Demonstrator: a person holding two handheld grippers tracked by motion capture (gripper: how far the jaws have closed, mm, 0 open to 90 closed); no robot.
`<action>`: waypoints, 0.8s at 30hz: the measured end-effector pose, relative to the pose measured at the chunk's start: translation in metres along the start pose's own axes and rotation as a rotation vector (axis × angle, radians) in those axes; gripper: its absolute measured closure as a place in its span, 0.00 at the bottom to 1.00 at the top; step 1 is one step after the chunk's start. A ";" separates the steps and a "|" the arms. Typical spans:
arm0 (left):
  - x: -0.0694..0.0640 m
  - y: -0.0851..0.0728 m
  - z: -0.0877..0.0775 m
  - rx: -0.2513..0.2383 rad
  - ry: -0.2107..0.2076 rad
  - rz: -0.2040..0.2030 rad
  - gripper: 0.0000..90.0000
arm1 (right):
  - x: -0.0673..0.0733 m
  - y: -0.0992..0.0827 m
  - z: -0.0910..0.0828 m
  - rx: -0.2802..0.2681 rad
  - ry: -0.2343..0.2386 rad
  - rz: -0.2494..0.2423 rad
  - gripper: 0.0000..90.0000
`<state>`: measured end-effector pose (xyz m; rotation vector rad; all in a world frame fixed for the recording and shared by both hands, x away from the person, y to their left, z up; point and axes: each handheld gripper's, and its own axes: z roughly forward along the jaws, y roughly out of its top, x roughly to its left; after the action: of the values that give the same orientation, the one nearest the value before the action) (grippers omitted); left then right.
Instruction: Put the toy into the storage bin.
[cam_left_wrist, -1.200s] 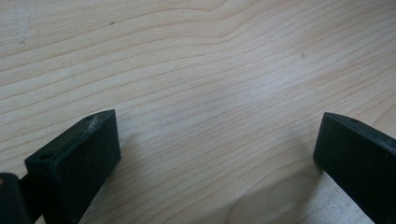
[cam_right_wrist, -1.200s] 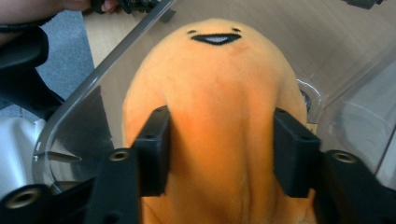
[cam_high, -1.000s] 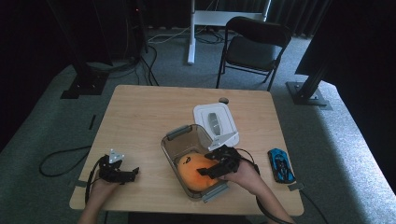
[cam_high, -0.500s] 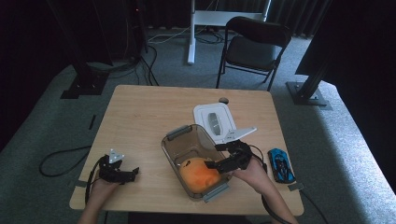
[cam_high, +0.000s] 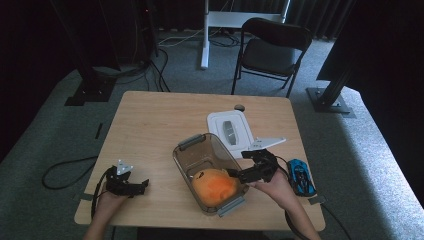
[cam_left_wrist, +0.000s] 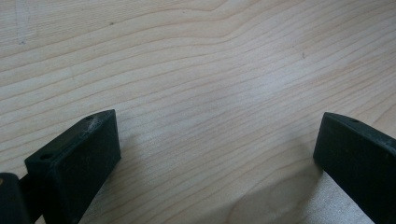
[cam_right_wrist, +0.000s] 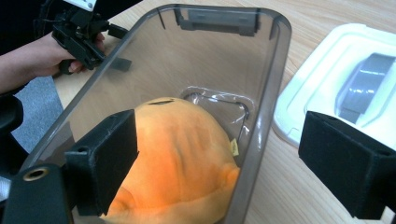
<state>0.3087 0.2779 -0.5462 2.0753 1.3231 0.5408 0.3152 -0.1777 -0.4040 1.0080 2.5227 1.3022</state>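
Note:
An orange plush toy (cam_high: 216, 184) lies in the near end of a clear grey plastic bin (cam_high: 200, 141) at the table's front middle. My right gripper (cam_high: 235, 174) hovers at the bin's right wall, pointing left, open. Its jaws have just been opening. In the right gripper view the plush (cam_right_wrist: 182, 158) and the bin wall (cam_right_wrist: 275, 70) sit between the jaws of this gripper (cam_right_wrist: 229, 149), and neither pad touches them. My left gripper (cam_high: 142, 185) rests at the front left, open over bare wood (cam_left_wrist: 210, 70), with nothing between its jaws (cam_left_wrist: 217, 144).
The bin's white lid (cam_high: 231, 127) lies flat just behind the right gripper. A blue toy car (cam_high: 300, 176) sits near the table's right edge. A black chair (cam_high: 272, 47) stands beyond the far edge. The left hand and its gripper (cam_right_wrist: 79, 35) appear past the bin.
My right gripper has pulled back to the right, from over the plush to the bin's right wall, and its jaws stand wider. The plush stays in the bin. The left gripper has not moved.

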 end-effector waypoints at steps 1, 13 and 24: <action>0.000 0.000 0.000 -0.002 0.000 -0.002 0.01 | -0.003 -0.002 -0.001 0.001 -0.003 0.009 0.13; 0.000 0.000 0.000 0.000 0.000 0.000 0.01 | -0.023 -0.024 -0.014 -0.031 -0.076 0.086 0.14; 0.000 0.000 0.000 0.000 0.000 0.001 0.01 | -0.044 -0.050 -0.029 -0.022 -0.211 0.104 0.15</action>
<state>0.3087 0.2779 -0.5462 2.0764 1.3226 0.5411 0.3127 -0.2444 -0.4325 1.2177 2.3226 1.1763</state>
